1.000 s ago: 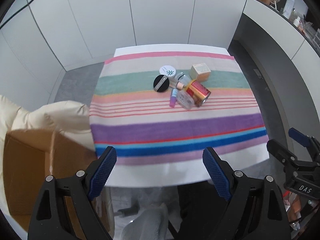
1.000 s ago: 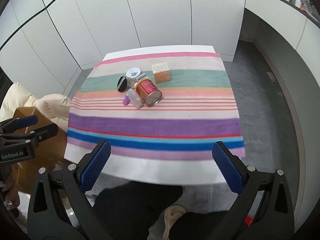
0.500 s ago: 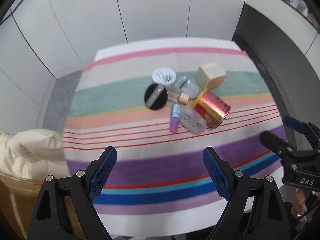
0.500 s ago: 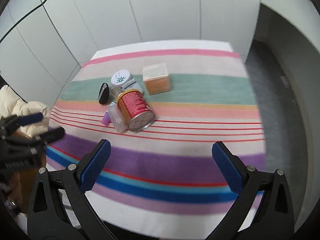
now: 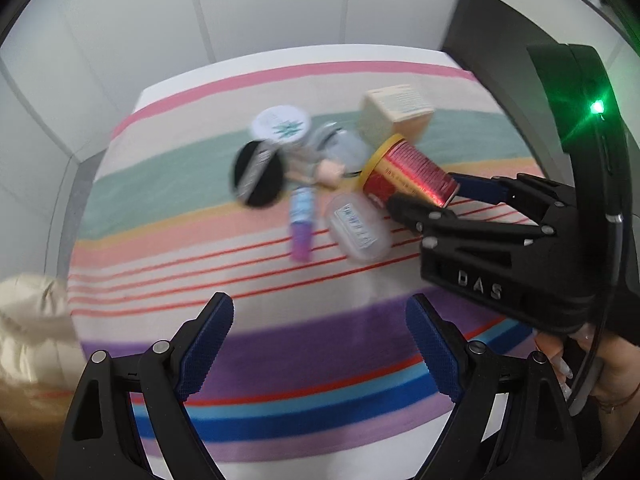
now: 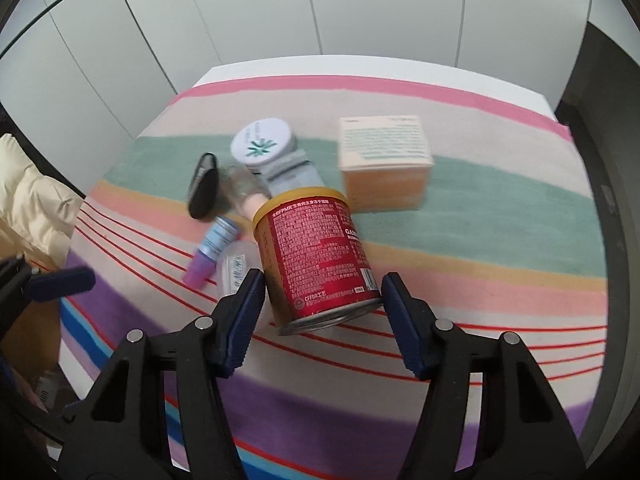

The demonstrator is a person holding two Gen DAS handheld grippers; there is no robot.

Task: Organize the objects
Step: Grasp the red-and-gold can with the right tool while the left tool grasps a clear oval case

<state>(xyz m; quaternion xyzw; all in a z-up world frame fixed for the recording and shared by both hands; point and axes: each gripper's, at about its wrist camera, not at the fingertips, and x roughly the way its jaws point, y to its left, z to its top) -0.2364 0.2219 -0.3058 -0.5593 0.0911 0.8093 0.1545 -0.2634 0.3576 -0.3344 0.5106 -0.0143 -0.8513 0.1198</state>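
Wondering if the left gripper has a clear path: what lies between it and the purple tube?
Only bare striped cloth lies between the open left gripper and the purple tube, as the left wrist view shows.

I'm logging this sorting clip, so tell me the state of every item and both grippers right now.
red can: lying on its side, between the right gripper's open fingers
right gripper: open, straddling the can
left gripper: open, empty
beige box: upright, closed
white-lidded jar: lid on
purple-capped tube: lying flat, capped

A red can point(image 6: 316, 256) with a yellow rim lies on a cloth point(image 6: 480, 240) striped pink, green, purple and blue.
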